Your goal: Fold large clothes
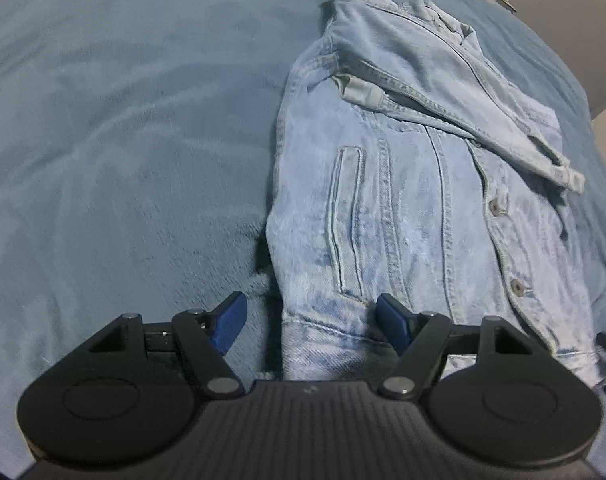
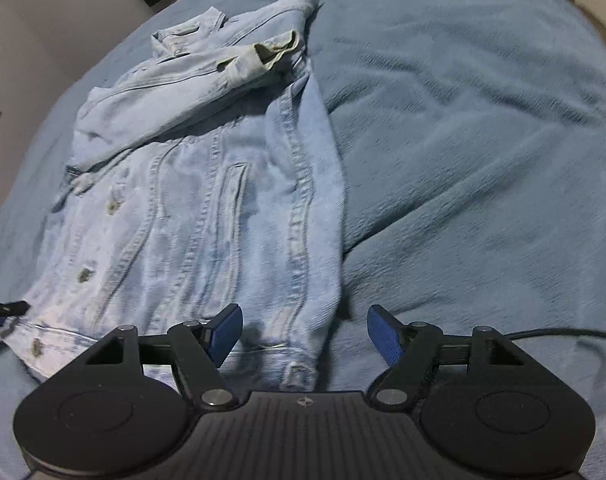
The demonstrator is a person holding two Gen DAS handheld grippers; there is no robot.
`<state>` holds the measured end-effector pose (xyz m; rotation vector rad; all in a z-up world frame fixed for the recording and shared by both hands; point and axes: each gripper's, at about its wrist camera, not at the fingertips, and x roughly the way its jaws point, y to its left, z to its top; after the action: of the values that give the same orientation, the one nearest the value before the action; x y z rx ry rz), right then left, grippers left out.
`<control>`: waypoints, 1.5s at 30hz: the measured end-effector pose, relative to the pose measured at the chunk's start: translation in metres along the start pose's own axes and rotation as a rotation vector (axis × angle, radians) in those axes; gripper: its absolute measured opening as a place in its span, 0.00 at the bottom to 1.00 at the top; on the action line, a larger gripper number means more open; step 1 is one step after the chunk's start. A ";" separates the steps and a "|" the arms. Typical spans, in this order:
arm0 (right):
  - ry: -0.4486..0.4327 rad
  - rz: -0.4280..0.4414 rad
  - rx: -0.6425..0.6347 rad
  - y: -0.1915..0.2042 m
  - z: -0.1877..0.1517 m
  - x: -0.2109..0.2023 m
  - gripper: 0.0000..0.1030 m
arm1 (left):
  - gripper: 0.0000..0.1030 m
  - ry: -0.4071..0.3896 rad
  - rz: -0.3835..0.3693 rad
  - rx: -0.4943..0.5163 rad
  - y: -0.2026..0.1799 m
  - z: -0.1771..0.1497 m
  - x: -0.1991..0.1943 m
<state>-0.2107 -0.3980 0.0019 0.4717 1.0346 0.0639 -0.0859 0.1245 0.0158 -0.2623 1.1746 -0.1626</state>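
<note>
Blue pads tip both tools, and both sets of jaws stand spread with nothing pinched between them. The left gripper (image 1: 311,322) straddles the near left corner of the denim jacket (image 1: 415,184): one pad over the hem band, the other out over the blue blanket (image 1: 123,140). The right gripper (image 2: 303,330) mirrors it at the near right corner, its left pad over the hem, its right pad off the cloth.

The jacket lies front up on the blanket, already narrowed, with both sleeves (image 1: 463,108) folded across the chest. Its long axis runs away from the grippers: hem nearest them, collar (image 2: 183,34) at the far end.

Risks, as I judge them: denim this thick and doubled may let the pads bite only the top layer, so the panels beneath would slide out when the hem is lifted. A pad closing low could catch the blanket as well and drag it along. The sleeves rest loose, and a quick or lopsided lift could tip them off. A cable (image 2: 563,334) beside the right gripper might snag.
</note>
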 end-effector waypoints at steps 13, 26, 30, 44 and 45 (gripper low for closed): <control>0.066 0.098 0.067 -0.004 -0.002 0.020 0.48 | 0.44 0.047 -0.096 -0.039 0.009 0.002 0.008; 0.076 0.111 0.055 0.001 -0.007 0.009 0.60 | 0.27 0.048 -0.145 -0.015 0.013 -0.007 -0.002; 0.095 0.077 0.012 0.011 -0.009 0.014 0.61 | 0.33 0.094 -0.111 0.014 0.009 -0.006 0.008; -0.239 0.287 0.129 -0.007 0.008 -0.039 0.14 | 0.12 -0.096 -0.396 -0.166 0.027 0.008 -0.019; -0.253 0.297 0.138 -0.010 0.010 -0.041 0.14 | 0.12 -0.104 -0.412 -0.184 0.029 0.010 -0.020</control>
<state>-0.2254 -0.4214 0.0356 0.7378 0.7180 0.1928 -0.0845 0.1582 0.0287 -0.6678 1.0215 -0.3979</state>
